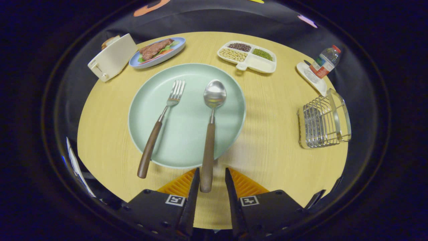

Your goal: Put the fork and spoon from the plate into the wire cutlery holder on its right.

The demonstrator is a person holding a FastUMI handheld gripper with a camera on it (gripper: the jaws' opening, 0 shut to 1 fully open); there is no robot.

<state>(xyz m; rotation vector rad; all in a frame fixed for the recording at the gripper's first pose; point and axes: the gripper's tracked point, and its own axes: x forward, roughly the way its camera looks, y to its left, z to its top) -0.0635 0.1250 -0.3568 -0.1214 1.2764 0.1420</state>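
A pale green plate (230, 100) lies on the round wooden table. Across it rest a fork (160, 124) and a spoon (211, 127), both with brown wooden handles that reach past the plate's near rim. My gripper (212, 179) is open. The end of the spoon handle lies between the fingertips, close to the left finger (194, 187), and the right finger stands a little apart from it. The fork lies to the left of the fingers. The wire cutlery holder (323, 121) stands to the right of the plate, near the table's right edge.
Beyond the plate are a white toaster (112, 57), a blue plate with meat and vegetables (157, 52) and a white divided tray of beans (247, 56). A plastic bottle (325, 61) on a small white dish stands behind the holder. The table edge curves close on the near side.
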